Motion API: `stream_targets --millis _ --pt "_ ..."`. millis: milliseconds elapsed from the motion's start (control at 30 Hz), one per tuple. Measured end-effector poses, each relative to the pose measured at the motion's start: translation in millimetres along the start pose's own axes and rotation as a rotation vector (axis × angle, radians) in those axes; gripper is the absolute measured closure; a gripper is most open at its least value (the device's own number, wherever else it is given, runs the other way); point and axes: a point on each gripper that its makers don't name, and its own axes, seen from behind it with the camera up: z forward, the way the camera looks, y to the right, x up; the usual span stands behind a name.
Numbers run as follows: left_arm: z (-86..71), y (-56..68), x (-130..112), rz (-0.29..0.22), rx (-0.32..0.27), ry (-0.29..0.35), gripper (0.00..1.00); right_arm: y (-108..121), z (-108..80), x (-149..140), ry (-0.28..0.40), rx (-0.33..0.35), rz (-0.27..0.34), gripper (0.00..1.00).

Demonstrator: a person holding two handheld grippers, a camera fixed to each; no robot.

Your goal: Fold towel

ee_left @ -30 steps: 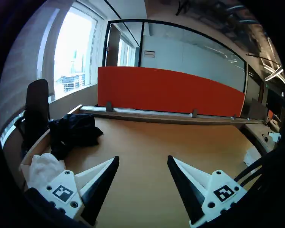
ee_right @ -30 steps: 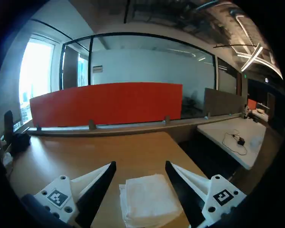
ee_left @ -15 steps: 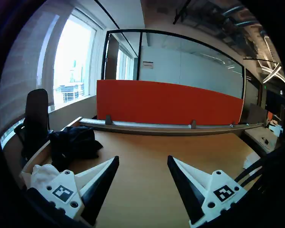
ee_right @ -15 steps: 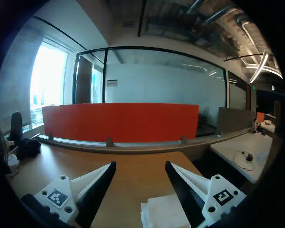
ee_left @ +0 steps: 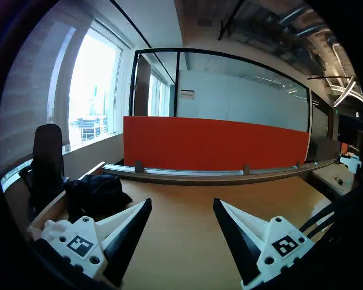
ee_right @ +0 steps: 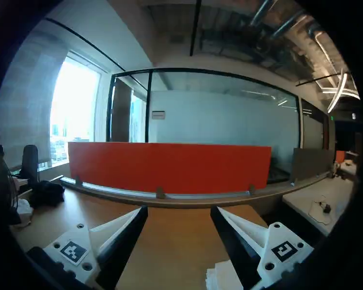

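1. Left gripper [ee_left: 181, 200] is hovering over the wooden desk [ee_left: 191, 241], its fingers spread wide apart and gripping nothing.
2. Right gripper [ee_right: 178, 208] is hanging above the same desk, its fingers likewise apart and empty.
3. Folded white towel [ee_right: 222, 279] is lying on the desk at the bottom edge of the right gripper view, partly hidden by that gripper's right-hand finger.
4. Dark clothing [ee_left: 97, 193] is sitting near the desk's left edge, in front of the orange divider [ee_left: 215, 142].
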Motion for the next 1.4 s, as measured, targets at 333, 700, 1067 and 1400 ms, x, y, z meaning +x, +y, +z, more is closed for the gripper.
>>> stream_targets --millis 333,700,1067,1400 --pt "-0.1 0.5 6.7 0.041 -0.005 0.023 0.06 -25.8 5.1 6.1 -0.004 0.009 -0.009 0.00" --pt "0.1 2.0 8.9 0.067 -0.007 0.051 0.06 -49.5 6.0 19.9 -0.001 0.025 -0.015 0.00" --pt "-3.7 -2.4 -0.7 0.084 -0.002 0.101 0.06 -60.0 -3.0 14.4 -0.026 0.022 0.000 0.00" --pt "-10.1 -3.8 -38.6 0.092 -0.015 0.140 0.06 -68.1 -15.6 7.2 0.000 0.007 0.034 0.00"
